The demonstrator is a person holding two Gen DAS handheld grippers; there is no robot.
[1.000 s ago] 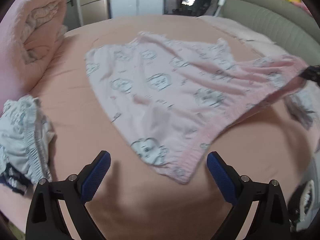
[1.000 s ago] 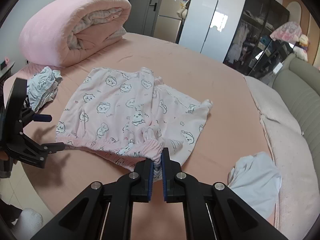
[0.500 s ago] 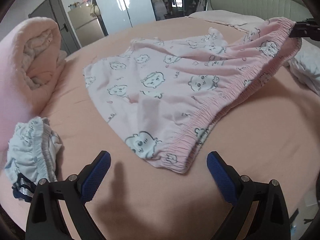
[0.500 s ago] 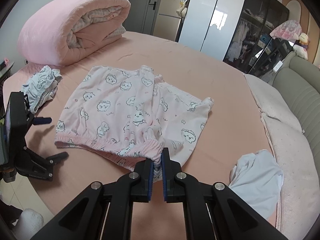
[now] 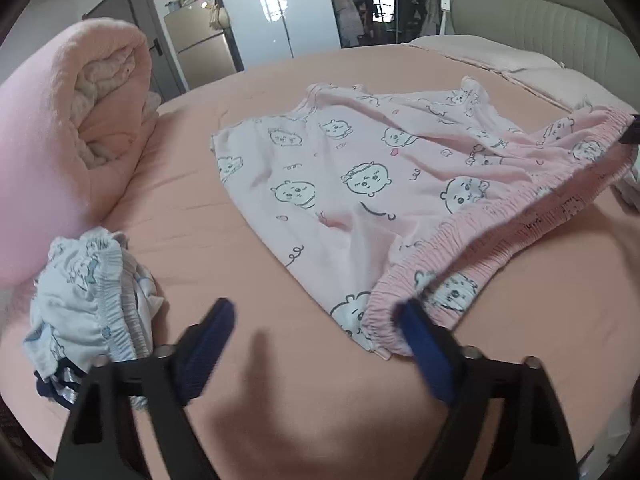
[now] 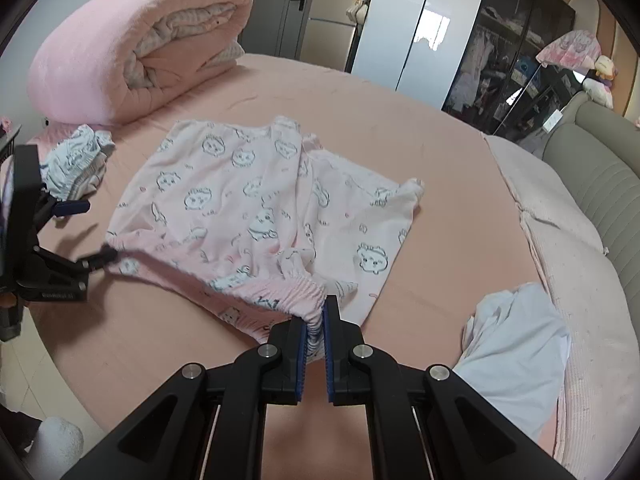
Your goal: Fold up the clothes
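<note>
Pink shorts (image 5: 360, 184) printed with cartoon faces lie spread on the pink bed (image 5: 304, 412). Their elastic waistband (image 5: 500, 236) faces me and is lifted at one end. My right gripper (image 6: 316, 316) is shut on that end of the waistband, holding it just above the sheet; it shows at the far right edge of the left wrist view (image 5: 632, 132). My left gripper (image 5: 314, 316) is open at the waistband's other corner, and its right fingertip (image 5: 408, 316) lies against the bunched fabric. From the right wrist view the left gripper (image 6: 90, 234) sits at the shorts' (image 6: 248, 200) left corner.
A rolled pink duvet (image 6: 132, 48) fills the far left of the bed. A crumpled light-blue garment (image 5: 88, 292) lies beside my left gripper. A white garment (image 6: 516, 340) lies at the right, near the grey headboard (image 6: 600, 184). The bed's edge is close below both grippers.
My left gripper has moved in towards the waistband's near corner, and its right finger now touches the fabric. The right gripper has kept its hold on the other end.
</note>
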